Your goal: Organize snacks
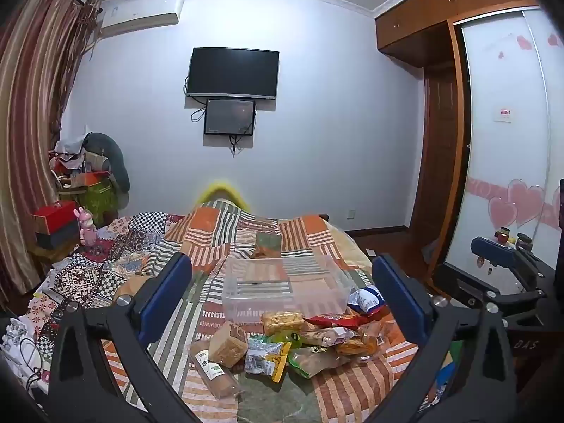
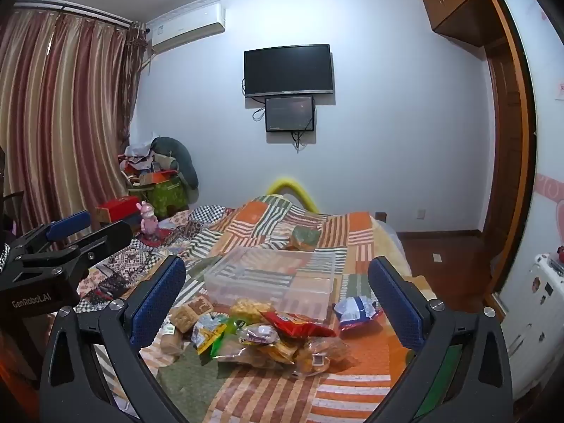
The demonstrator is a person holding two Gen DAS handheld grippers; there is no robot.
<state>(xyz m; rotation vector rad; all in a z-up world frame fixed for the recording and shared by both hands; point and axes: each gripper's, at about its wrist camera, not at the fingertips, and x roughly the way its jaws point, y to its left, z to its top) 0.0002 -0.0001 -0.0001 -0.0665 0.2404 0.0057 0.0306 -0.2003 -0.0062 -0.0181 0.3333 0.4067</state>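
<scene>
Right now both grippers hover above the near end of the bed [image 1: 218, 246], fingers spread wide and holding nothing. The left gripper [image 1: 282, 292] and the right gripper [image 2: 276, 289] both face the same way, toward the far wall.

Directly ahead of them and lower lies the heap of snacks [image 1: 292, 345], loose on the striped quilt. Just beyond the heap, touching its far edge, stands the clear bin [image 1: 282, 282], apparently with nothing in it. So any packet has only a short way to go, forward and away from the grippers, to get into the bin.

Nearest the left gripper is a long brown pack [image 1: 215, 370], its long axis running slantwise from upper left to lower right. A blue-white bag [image 2: 356, 312] lies apart on the right, closer to the right gripper, just beside the bin's near right corner. A red bag [image 2: 296, 322] sits on top of the pile, in the middle.

Nothing stands between the grippers and the heap. The packets overlap, though, so pulling one may drag its neighbours. One more snack [image 2: 305, 238] lies beyond the bin, well apart from the rest.
</scene>
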